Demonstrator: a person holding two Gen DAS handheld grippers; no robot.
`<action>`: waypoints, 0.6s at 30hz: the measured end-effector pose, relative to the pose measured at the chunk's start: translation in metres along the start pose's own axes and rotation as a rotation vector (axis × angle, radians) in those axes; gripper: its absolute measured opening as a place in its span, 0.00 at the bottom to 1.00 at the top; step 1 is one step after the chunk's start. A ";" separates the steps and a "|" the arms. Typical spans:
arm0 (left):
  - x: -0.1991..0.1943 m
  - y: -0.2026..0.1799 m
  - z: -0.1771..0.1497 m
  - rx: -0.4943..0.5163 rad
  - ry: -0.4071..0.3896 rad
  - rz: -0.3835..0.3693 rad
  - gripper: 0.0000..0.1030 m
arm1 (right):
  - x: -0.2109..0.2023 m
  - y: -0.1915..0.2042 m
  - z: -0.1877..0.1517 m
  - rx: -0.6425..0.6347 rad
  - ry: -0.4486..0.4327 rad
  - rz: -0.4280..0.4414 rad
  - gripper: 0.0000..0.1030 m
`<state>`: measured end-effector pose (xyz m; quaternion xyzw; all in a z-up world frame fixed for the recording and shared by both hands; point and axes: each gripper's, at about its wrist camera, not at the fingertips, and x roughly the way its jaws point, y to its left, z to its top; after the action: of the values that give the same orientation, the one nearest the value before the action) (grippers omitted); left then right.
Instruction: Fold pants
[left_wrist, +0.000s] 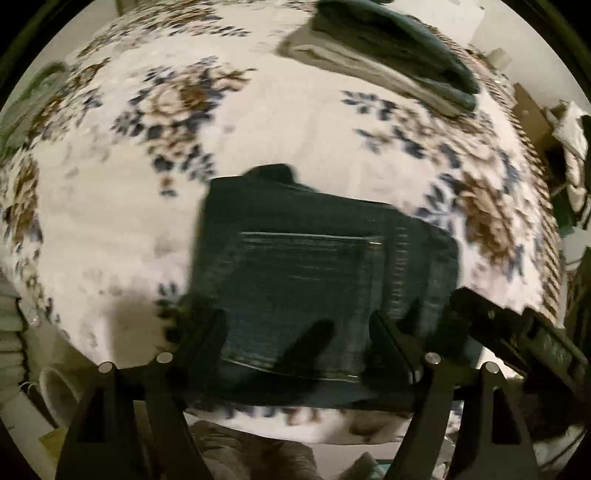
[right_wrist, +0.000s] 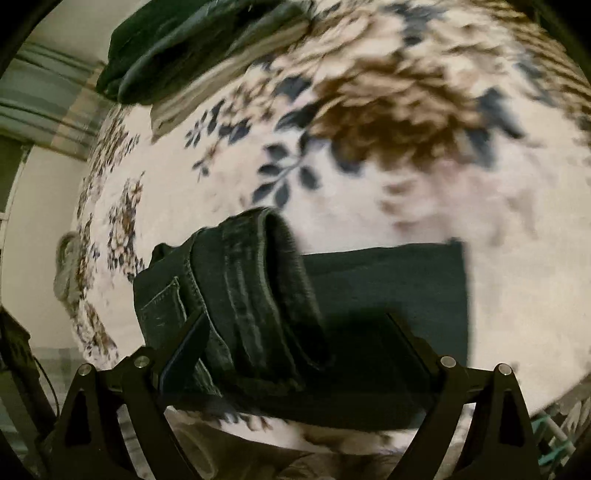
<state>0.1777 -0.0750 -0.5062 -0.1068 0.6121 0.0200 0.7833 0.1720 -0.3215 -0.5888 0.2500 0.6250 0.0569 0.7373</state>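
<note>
Dark blue jeans (left_wrist: 295, 266) lie folded in a compact block on a floral bedspread (left_wrist: 147, 221), back pocket up. My left gripper (left_wrist: 295, 332) is open, its fingers spread over the near edge of the jeans, holding nothing. The right gripper's body (left_wrist: 517, 332) shows at the right. In the right wrist view the jeans (right_wrist: 251, 295) show a rolled waistband fold over a flat layer (right_wrist: 399, 280). My right gripper (right_wrist: 299, 343) is open, its fingers to either side of the fold, just above the near edge.
A stack of folded clothes (left_wrist: 388, 48) lies at the far side of the bed and also shows in the right wrist view (right_wrist: 177, 48). The bed's near edge (left_wrist: 295, 428) is just under the grippers. Clutter (left_wrist: 569, 147) stands beside the bed at right.
</note>
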 end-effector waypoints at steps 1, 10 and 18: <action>0.000 0.004 0.000 -0.004 -0.003 0.013 0.75 | 0.013 0.002 0.003 0.005 0.019 0.013 0.93; 0.011 0.048 -0.005 -0.073 0.014 0.096 0.75 | 0.048 0.028 0.013 -0.033 0.010 -0.080 0.25; 0.000 0.066 0.001 -0.131 0.009 0.076 0.75 | -0.013 0.026 -0.003 0.017 -0.077 -0.075 0.11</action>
<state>0.1679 -0.0109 -0.5159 -0.1345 0.6166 0.0891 0.7706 0.1722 -0.3032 -0.5661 0.2348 0.6057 0.0143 0.7602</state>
